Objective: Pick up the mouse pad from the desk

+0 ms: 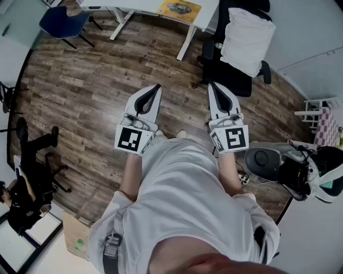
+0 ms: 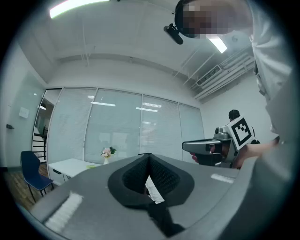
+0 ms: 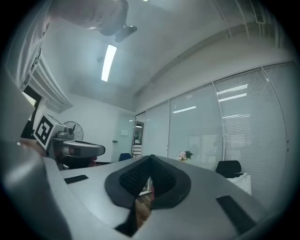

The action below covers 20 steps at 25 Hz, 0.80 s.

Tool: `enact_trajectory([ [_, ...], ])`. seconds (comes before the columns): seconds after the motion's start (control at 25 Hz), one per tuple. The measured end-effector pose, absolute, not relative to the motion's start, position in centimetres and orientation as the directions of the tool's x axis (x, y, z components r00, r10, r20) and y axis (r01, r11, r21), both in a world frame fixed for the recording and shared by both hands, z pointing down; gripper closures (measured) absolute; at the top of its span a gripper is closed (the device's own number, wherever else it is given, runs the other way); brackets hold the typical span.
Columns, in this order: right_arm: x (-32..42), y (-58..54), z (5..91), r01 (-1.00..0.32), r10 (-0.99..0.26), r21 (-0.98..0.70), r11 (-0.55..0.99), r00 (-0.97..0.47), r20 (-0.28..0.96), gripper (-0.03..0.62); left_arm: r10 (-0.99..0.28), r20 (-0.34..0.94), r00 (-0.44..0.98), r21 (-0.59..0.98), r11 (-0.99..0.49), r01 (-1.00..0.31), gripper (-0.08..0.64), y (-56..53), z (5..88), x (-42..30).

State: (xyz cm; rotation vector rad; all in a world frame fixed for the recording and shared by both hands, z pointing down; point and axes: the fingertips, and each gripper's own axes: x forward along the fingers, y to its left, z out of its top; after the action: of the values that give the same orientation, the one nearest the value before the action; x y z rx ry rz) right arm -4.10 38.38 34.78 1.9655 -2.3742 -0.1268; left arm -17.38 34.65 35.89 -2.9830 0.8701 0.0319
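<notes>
Grey left gripper point(image 1: 156, 86), right gripper point(image 1: 213, 85): jaws together

Both grippers hang side by side over the floor point(image 1: 91, 91), the left gripper point(image 1: 156, 86) just left of the right gripper point(image 1: 211, 84), a gap between them. Straight ahead of both stands the desk point(image 1: 128, 4), the mouse pad point(image 1: 179, 9) lying on it. Ahead and right of the right gripper sits an office chair point(image 1: 225, 69), with a cushion point(image 1: 244, 38) on it. Well ahead-left of the left gripper is another chair point(image 1: 61, 21). Behind-left of it, a box point(image 1: 75, 236) sits on the floor.
</notes>
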Motion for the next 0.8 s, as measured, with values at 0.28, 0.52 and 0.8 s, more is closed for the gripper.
enact_trajectory([
  [0.28,-4.1,38.1,35.1,-0.980,-0.982,0.069,0.184,-0.186,-0.018,0.591,-0.533,-0.022,0.846,-0.034,-0.845,-0.534,0.568,34.9,36.2,-17.6],
  [0.52,-4.9,37.7,36.2,-0.982,-0.983,0.046,0.182,-0.182,0.011,0.591,-0.549,-0.027,0.835,-0.049,-0.834,-0.550,0.566,34.7,36.0,-19.3],
  [0.8,-6.1,37.6,38.3,-0.989,-0.988,-0.010,0.149,-0.150,0.046,0.591,-0.560,-0.026,0.828,-0.077,-0.825,-0.560,0.566,33.9,37.3,-20.8],
])
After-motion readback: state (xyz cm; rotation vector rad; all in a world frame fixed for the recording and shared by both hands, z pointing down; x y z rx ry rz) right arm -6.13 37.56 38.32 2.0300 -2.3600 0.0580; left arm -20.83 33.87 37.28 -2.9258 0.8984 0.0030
